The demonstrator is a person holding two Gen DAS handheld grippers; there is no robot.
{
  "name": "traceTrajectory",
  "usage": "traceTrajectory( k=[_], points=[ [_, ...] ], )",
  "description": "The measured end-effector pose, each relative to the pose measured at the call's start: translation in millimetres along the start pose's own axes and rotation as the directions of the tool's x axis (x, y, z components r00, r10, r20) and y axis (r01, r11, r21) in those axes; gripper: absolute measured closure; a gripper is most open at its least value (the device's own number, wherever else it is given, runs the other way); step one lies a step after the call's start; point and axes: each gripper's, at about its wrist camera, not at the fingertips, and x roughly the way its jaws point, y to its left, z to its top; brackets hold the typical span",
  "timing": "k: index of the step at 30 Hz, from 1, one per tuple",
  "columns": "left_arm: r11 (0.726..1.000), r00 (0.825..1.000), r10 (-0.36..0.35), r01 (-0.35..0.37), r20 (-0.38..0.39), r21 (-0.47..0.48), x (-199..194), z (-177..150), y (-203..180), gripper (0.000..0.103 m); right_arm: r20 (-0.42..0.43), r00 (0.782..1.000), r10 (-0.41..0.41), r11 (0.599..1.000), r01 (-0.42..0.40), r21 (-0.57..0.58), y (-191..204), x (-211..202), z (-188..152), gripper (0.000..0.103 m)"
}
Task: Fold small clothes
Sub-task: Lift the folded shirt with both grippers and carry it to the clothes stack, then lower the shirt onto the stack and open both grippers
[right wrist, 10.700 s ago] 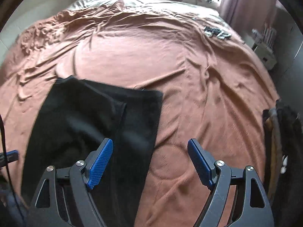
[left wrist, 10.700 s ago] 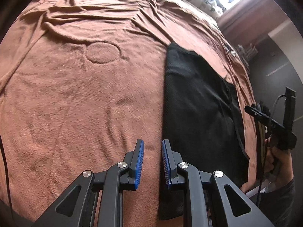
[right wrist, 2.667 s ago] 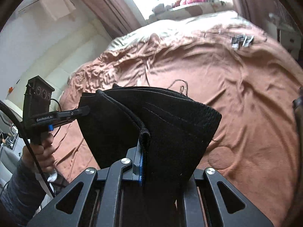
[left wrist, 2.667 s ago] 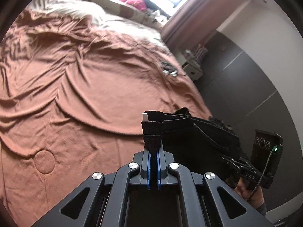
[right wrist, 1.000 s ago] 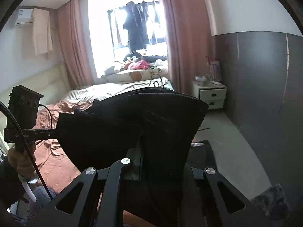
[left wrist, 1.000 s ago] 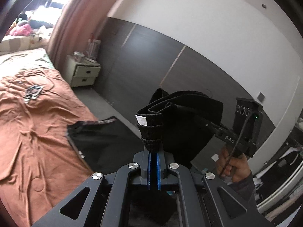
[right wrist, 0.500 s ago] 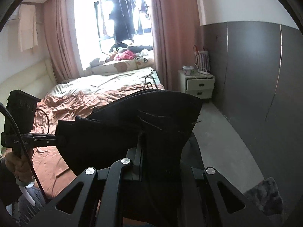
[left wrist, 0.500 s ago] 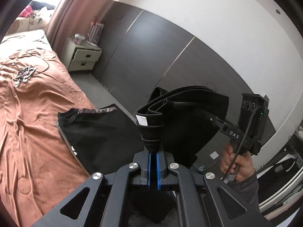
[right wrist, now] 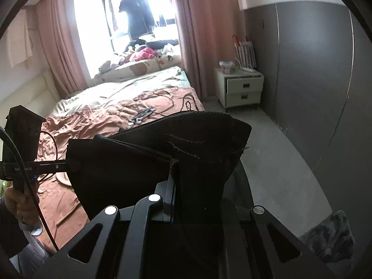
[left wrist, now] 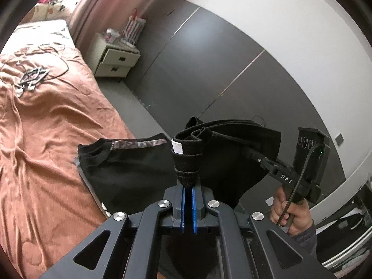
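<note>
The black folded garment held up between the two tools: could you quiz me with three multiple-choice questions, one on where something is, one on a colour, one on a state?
1. Where does the other black garment with a patterned band lie?
A. on the grey floor
B. on the near corner of the rust-brown bedspread
C. on the white nightstand

2. What colour are the left gripper's pads?
A. blue
B. red
C. yellow

3. How is the black folded garment held?
A. lying loose on the bed
B. pinched by one gripper only
C. pinched by both grippers, clear of the bed

Answers: 1 B, it lies flat at the edge of the rust-brown bedspread. 2 A, blue pads show on the left gripper. 3 C, the left gripper clamps the waistband and the right gripper its other end.
</note>
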Motion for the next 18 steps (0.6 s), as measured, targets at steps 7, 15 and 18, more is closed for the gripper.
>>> traceTrajectory(
  k=[7, 15, 18],
  points=[
    [0.999, 1.0, 0.012, -0.014, -0.023, -0.051, 40, 14, 47, 0.099, -0.074, 0.997, -0.007, 1.0, 0.009, 0.019, -12, 47, 19, 0.095],
    [0.99, 0.995, 0.082, -0.088, -0.058, -0.107, 74, 8, 102, 0.098, -0.156, 0.988, -0.017, 1.0, 0.019, 0.008, -11, 104, 38, 0.093],
    [0.97, 0.978, 0.185, -0.198, -0.097, -0.139, 86, 2, 127, 0.083, -0.208, 0.975, -0.076, 0.997, 0.08, 0.015, -13, 127, 38, 0.07]
  ],
)
